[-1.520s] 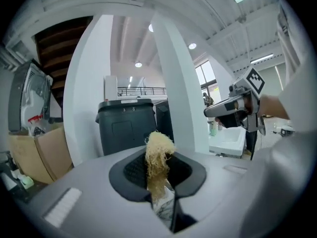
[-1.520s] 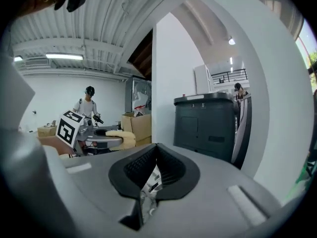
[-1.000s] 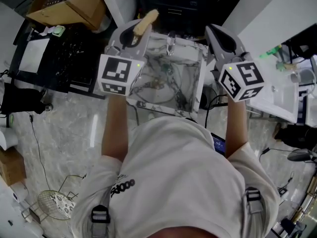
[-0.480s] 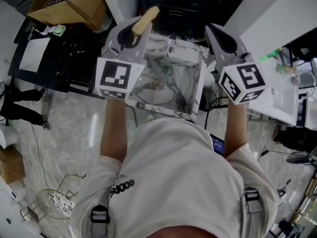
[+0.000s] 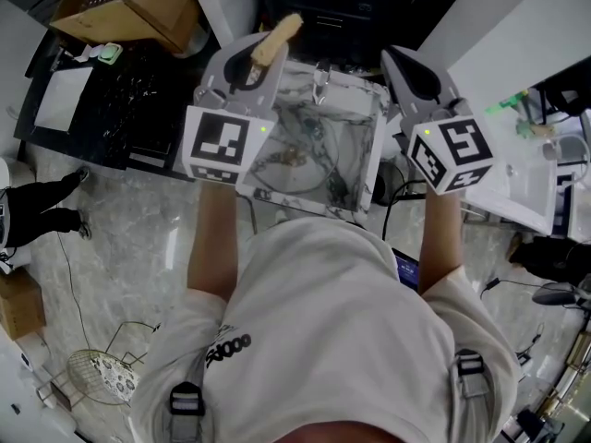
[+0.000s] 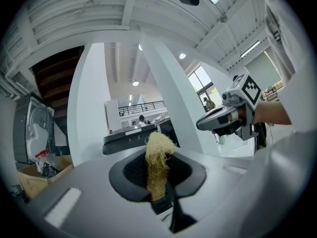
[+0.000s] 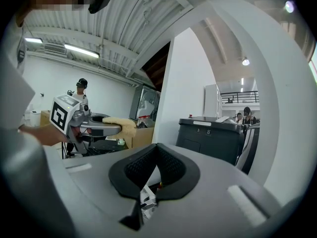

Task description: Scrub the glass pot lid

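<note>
Yellow, stringy scrubber (image 6: 157, 155) sits clamped between the fingers of your left gripper (image 5: 251, 63), its frayed end sticking out past their tips. Your right gripper (image 7: 154, 175) has its fingers pressed together with nothing between them. You hold both grippers over the marble bench (image 5: 358, 137). The glass pot lid (image 5: 295, 161) lies flat on that bench, between them.
</note>
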Motion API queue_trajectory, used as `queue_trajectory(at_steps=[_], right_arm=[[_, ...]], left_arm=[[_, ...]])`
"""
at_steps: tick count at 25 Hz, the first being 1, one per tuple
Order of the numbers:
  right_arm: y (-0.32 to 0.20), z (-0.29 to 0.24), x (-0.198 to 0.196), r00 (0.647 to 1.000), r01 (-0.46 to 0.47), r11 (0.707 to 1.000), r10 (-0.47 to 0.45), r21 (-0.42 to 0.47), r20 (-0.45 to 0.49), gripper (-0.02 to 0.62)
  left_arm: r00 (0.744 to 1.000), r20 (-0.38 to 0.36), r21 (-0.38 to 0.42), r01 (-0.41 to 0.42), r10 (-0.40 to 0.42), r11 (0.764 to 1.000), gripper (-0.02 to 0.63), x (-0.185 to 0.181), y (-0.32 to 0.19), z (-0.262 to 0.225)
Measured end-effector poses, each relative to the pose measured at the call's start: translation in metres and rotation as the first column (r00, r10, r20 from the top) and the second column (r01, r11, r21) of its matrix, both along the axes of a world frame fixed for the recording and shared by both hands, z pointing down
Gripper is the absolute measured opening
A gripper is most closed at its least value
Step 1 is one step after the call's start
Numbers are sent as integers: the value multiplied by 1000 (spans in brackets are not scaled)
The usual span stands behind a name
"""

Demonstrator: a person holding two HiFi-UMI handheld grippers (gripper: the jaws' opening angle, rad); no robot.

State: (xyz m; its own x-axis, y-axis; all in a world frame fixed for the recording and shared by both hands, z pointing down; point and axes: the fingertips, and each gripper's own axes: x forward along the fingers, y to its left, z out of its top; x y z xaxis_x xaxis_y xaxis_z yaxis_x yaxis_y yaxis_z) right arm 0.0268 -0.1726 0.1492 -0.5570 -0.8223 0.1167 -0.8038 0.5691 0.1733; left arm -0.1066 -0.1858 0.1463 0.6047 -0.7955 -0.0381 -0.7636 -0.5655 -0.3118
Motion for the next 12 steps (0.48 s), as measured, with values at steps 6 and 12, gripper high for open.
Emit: queue_trajectory(at_steps=[6,12], right_arm=[[0,5,1,1000,0,1000,0,-11,-4,0],[-4,4,-4,1000,20,1000,-20,-3,-2,0]], left_arm=[[1000,1,-13,-3,3,1000,52,1,1,5],[1000,5,-4,-3,3,1000,52,1,-2,2]])
